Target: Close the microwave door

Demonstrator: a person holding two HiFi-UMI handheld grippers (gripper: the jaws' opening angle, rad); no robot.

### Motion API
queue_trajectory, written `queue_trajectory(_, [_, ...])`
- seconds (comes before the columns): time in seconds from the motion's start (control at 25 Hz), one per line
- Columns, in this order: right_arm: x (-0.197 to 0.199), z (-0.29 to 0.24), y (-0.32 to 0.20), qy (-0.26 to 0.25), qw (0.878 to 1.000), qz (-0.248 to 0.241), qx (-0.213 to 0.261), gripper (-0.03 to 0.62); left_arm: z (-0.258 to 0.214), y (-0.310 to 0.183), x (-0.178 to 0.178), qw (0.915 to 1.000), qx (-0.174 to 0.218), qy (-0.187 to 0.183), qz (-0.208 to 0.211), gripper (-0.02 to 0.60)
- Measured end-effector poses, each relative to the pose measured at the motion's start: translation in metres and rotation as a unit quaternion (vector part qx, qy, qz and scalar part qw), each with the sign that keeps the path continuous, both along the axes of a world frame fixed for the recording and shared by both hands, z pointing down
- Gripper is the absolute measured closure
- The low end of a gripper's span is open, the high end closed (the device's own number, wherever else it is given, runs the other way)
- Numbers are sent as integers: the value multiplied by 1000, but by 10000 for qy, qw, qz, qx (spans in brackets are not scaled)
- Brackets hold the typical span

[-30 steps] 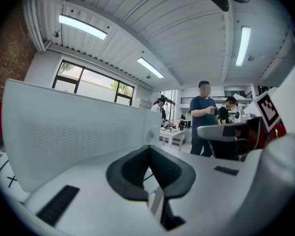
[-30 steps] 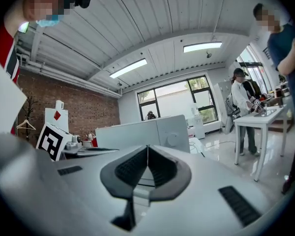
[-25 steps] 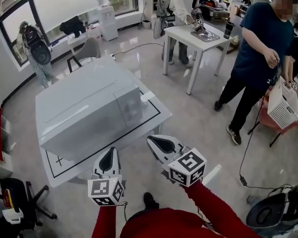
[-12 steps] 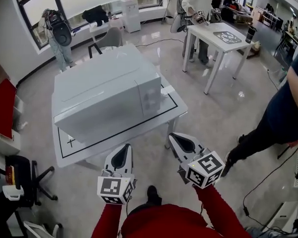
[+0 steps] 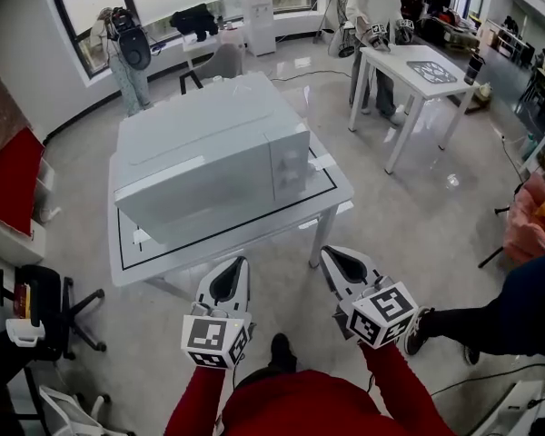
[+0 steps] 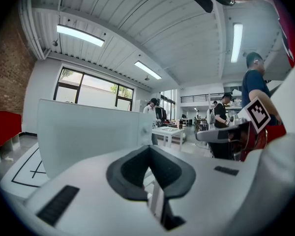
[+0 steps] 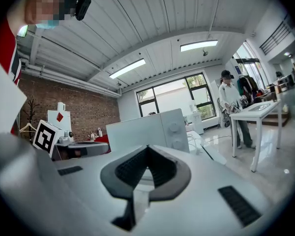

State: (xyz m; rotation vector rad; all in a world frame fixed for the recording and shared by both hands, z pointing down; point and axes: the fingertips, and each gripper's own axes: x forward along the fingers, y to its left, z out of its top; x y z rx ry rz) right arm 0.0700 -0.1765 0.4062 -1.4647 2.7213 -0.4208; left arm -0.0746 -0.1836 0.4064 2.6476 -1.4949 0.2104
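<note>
Bright window and ceiling-strip light, fisheye-warped edges, perhaps slight blur.

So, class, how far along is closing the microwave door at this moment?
Done, it seems: the microwave door lies flush with the front. In hand: nothing; the left gripper and right gripper are shut, empty, short of the table. Left: at most a check that the door is latched.
</note>
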Motion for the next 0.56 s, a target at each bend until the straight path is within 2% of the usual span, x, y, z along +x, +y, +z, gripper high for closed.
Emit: queue_trajectory(0.56, [13, 10, 50, -28, 9998, 166, -110, 580, -4, 46, 7, 9999, 87, -42, 56, 572])
